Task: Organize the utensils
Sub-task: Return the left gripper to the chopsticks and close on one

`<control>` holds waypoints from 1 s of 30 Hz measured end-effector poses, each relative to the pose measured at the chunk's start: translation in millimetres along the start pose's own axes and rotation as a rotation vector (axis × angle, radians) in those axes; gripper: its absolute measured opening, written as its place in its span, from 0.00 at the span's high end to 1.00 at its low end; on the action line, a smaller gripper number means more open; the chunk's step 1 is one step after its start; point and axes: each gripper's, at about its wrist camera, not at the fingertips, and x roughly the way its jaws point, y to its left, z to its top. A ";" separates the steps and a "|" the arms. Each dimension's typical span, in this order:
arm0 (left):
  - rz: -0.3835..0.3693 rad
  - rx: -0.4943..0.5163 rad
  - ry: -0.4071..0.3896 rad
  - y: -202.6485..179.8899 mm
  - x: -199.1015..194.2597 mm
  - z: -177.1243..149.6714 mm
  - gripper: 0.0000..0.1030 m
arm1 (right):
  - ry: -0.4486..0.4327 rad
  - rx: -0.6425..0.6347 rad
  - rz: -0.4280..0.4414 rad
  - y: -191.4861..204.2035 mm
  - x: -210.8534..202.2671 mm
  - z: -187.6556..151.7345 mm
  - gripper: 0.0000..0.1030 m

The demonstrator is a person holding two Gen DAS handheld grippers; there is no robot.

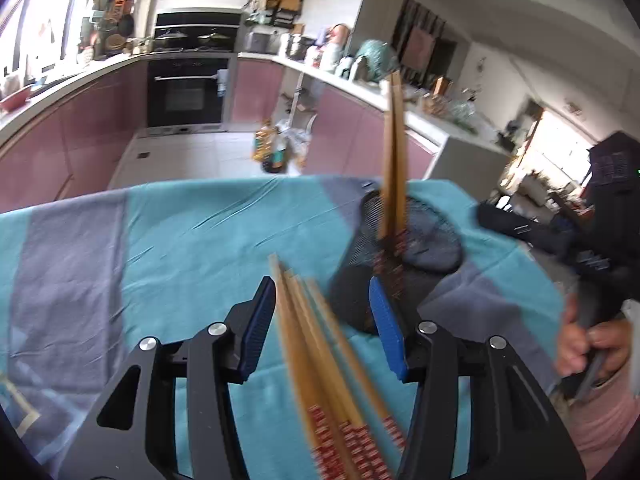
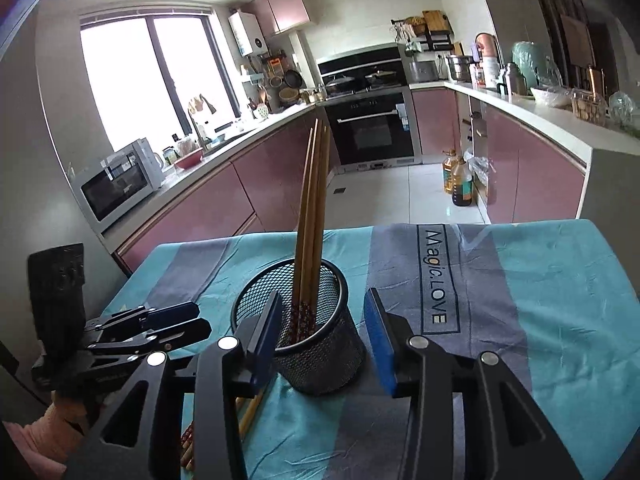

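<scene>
Chopsticks [image 1: 320, 344] remaining on the cloth [image 1: 180, 232] lie as a loose bundle directly between the fingers of my left gripper [image 1: 322, 312], long axis running along the gripper's pointing line, patterned ends toward the camera. Both pads stand apart from the wood; nothing is gripped. The mesh cup [image 2: 304, 336] sits just beyond and to the right in the left wrist view, already holding several upright chopsticks [image 2: 314, 216] with patterned ends down.

My right gripper [image 2: 322, 324] is open as well, its fingers flanking the cup without touching it. I judge the left hand the nearer to the loose bundle. Since the sticks lie parallel to the fingers, closing squarely across the bundle should capture them.
</scene>
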 end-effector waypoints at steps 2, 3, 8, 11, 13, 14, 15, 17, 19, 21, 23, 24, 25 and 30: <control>0.042 0.004 0.044 10.4 1.8 -8.7 0.58 | -0.007 -0.013 0.038 6.6 -10.5 -11.6 0.61; 0.043 0.003 0.065 14.9 2.6 -14.0 0.58 | 0.008 -0.021 0.065 10.8 -11.2 -18.0 0.61; 0.048 0.039 0.134 19.2 9.9 -34.0 0.63 | 0.168 -0.045 0.139 34.6 21.0 -53.8 0.64; 0.042 0.052 0.162 17.9 16.4 -41.5 0.64 | 0.242 -0.037 0.149 43.0 46.1 -67.4 0.69; 0.049 0.060 0.181 15.8 22.0 -46.0 0.67 | 0.265 -0.043 0.132 48.5 56.9 -73.1 0.70; 0.052 0.062 0.192 15.2 24.1 -48.4 0.69 | 0.275 -0.044 0.125 50.6 61.4 -74.7 0.70; 0.054 0.062 0.200 14.4 26.1 -49.5 0.70 | 0.283 -0.043 0.119 51.7 65.2 -76.5 0.70; 0.054 0.061 0.210 15.0 27.7 -52.6 0.70 | 0.293 -0.048 0.102 54.4 70.6 -78.2 0.71; 0.052 0.062 0.212 15.6 27.8 -52.5 0.70 | 0.294 -0.067 0.065 56.7 73.5 -78.9 0.72; 0.055 0.071 0.217 14.0 28.5 -52.7 0.70 | 0.301 -0.060 0.060 57.6 77.5 -78.2 0.74; 0.070 0.084 0.221 11.5 29.4 -52.4 0.70 | 0.304 -0.060 0.049 57.4 80.2 -78.4 0.76; 0.079 0.089 0.222 8.2 31.5 -51.0 0.70 | 0.303 -0.063 0.044 58.4 80.7 -77.6 0.76; 0.086 0.090 0.226 8.1 32.8 -49.7 0.70 | 0.304 -0.067 0.040 57.9 81.9 -78.5 0.76; 0.110 0.102 0.240 1.3 42.7 -46.1 0.73 | 0.308 -0.084 0.011 61.9 90.2 -76.9 0.80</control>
